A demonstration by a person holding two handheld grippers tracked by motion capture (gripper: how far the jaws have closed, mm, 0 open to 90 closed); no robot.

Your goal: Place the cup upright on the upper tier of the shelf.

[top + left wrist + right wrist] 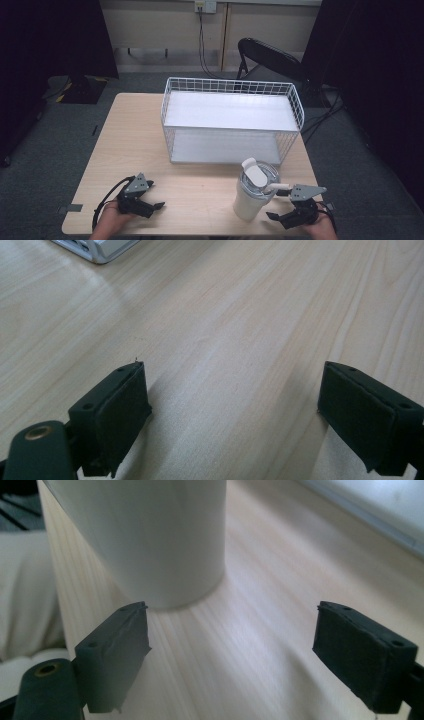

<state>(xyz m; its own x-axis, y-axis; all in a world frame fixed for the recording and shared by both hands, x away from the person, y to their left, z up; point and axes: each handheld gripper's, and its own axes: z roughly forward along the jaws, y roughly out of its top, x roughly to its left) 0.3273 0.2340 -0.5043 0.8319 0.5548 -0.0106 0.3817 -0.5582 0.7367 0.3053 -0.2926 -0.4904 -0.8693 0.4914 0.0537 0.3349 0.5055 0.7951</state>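
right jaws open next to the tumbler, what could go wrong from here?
1. The tall white tumbler stands near the table's front edge; a sideways nudge from the right gripper could tip it off.
2. The jaws sit low at its base, so a grip there may leave it top-heavy.
3. Its handle faces the gripper and could snag.

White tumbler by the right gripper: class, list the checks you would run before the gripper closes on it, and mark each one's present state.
1. Right gripper jaws open: ok.
2. White tumbler upright on the table: ok.
3. Tumbler between the jaws: not ok, it stands ahead of them, nearer one jaw.
4. Lid sealed: cannot tell.
5. Left gripper open and apart from the tumbler: ok.
6. Wire basket clear of the tumbler: ok.
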